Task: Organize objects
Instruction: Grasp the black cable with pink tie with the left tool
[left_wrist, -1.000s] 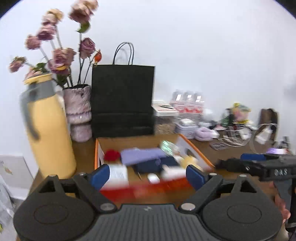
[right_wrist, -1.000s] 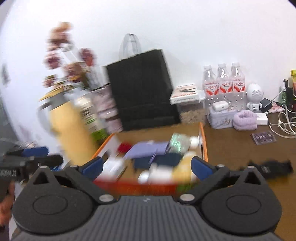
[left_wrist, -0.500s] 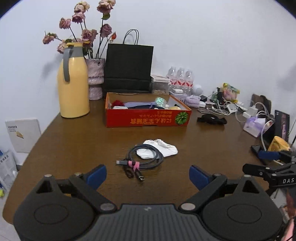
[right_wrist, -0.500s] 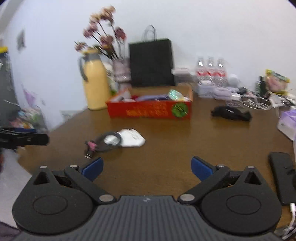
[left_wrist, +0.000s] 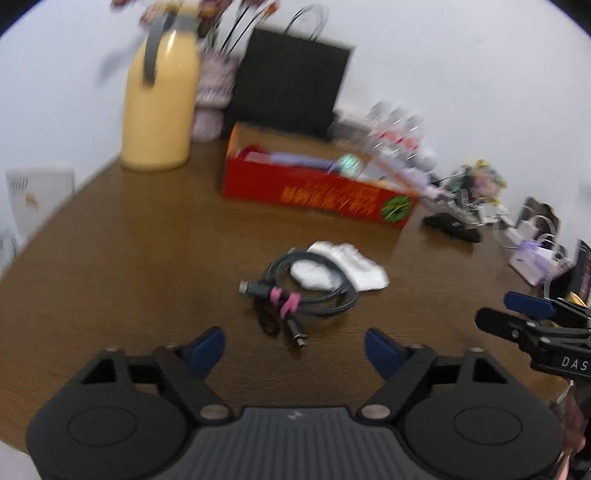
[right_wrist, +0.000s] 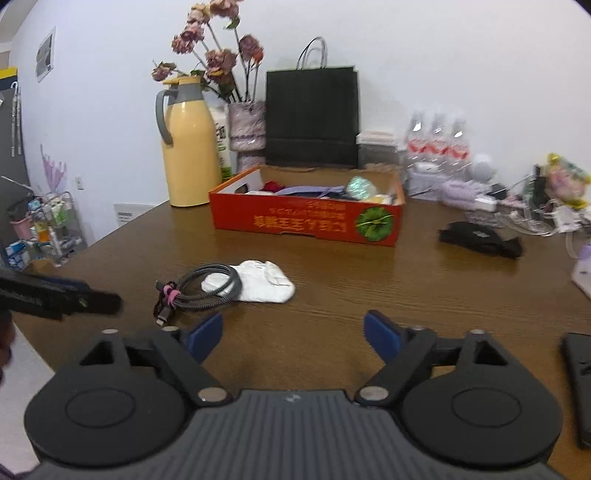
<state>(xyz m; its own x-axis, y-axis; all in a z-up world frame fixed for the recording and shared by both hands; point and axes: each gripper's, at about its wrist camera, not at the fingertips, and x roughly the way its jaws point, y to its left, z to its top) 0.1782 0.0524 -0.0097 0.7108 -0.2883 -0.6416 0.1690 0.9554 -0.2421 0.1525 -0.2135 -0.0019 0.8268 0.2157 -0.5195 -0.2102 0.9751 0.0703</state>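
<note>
A coiled grey cable (left_wrist: 306, 291) (right_wrist: 201, 288) with a pink tie lies on the brown table (left_wrist: 110, 266), its coil resting partly on a white cloth (left_wrist: 347, 266) (right_wrist: 264, 282). Behind them stands a red cardboard box (left_wrist: 317, 192) (right_wrist: 306, 219) holding several small items. My left gripper (left_wrist: 294, 349) hangs just short of the cable, jaws closing with nothing between them. My right gripper (right_wrist: 293, 334) hovers over bare table to the right of the cable and cloth, jaws closing and empty too. Each gripper appears at the edge of the other's view.
A yellow jug (right_wrist: 188, 144), a vase of dried flowers (right_wrist: 245, 127) and a black paper bag (right_wrist: 312, 118) line the back wall. Water bottles (right_wrist: 437, 144) and cluttered cables sit at back right. A black strap (right_wrist: 480, 238) lies right of the box. A dark flat device (right_wrist: 578, 384) lies near right.
Both grippers pulled back from over the red box and sank toward the table near the cable and cloth. Their jaws have narrowed over the last half second.
</note>
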